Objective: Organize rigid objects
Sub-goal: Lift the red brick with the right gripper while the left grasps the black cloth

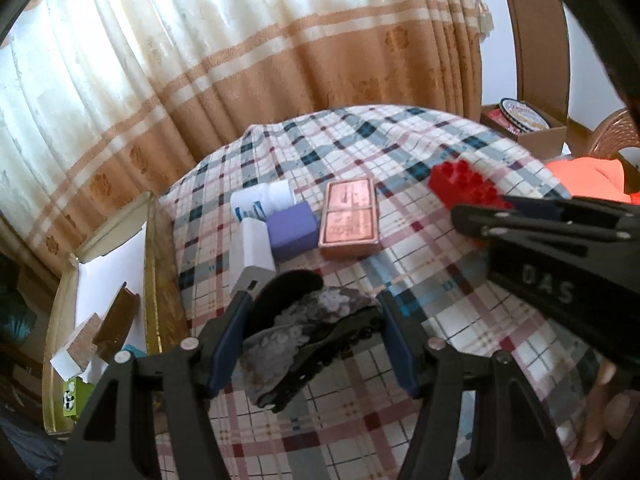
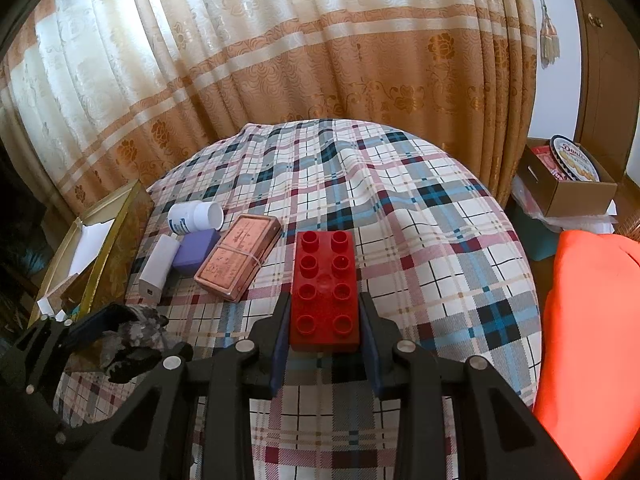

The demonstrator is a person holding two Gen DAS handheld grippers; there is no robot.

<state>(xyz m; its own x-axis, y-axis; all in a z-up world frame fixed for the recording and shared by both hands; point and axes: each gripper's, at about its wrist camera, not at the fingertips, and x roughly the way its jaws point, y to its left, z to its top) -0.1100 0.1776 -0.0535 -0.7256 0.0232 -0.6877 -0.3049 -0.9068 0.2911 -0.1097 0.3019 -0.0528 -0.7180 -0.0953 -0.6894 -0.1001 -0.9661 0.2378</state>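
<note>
"OAS" lettering on right tongs (image 1: pixel 516 204)

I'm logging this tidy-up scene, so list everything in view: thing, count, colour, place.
Hair clip: one, black with grey sequins, between the left claw's fingers.
Building brick: one, red, in the right claw.
Tin: one, copper, on the checked tablecloth.
Block: one, purple, left of the tin.
Bottle: one, white, lying behind the block.
Charger: one, white, beside the block.
Gold box: one, open, off the table's left edge.
Curtain: cream and tan, behind.
Left claw: black, blue pads, shut on the clip.
Right claw: black, shut on the brick.
</note>
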